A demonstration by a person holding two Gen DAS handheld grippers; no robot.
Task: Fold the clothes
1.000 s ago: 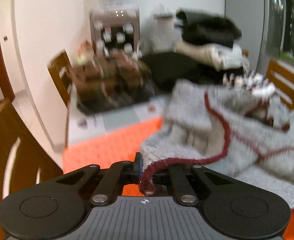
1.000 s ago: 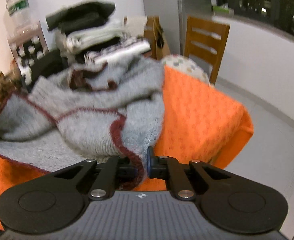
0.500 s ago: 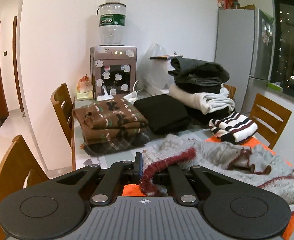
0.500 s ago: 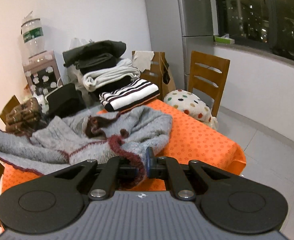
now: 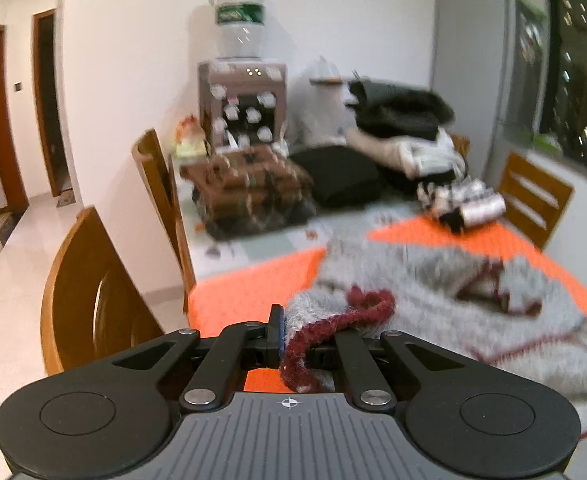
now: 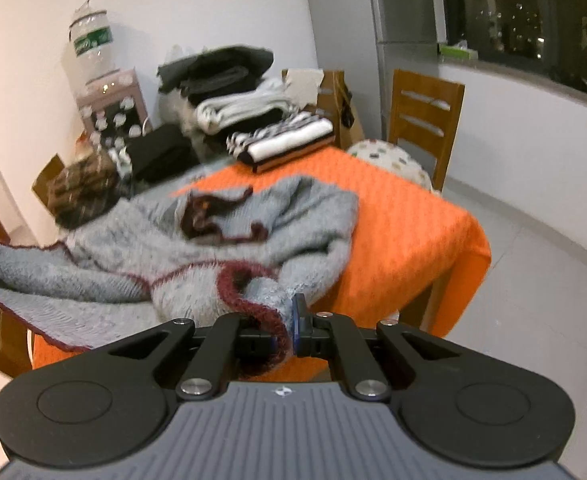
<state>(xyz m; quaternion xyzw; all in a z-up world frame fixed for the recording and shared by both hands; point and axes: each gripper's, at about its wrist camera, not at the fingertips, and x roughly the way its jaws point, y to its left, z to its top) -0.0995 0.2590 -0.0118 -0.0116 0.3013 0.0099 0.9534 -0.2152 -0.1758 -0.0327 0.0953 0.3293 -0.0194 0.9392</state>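
Your left tool (image 5: 293, 338) and right tool (image 6: 283, 332) are each closed on the maroon hem of the grey sweater (image 6: 213, 248), which lies bunched on the orange bench (image 6: 405, 216). Uneven pulling could slip the hem free.

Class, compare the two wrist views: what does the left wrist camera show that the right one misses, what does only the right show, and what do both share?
Only the left wrist view shows the hallway doorways and the near wooden chair. Only the right shows the spotted cushion and the tablecloth's hanging corner. Both show the grey sweater, each gripper, left and right, shut on its maroon trim, the orange tablecloth, folded stacks and water dispenser.
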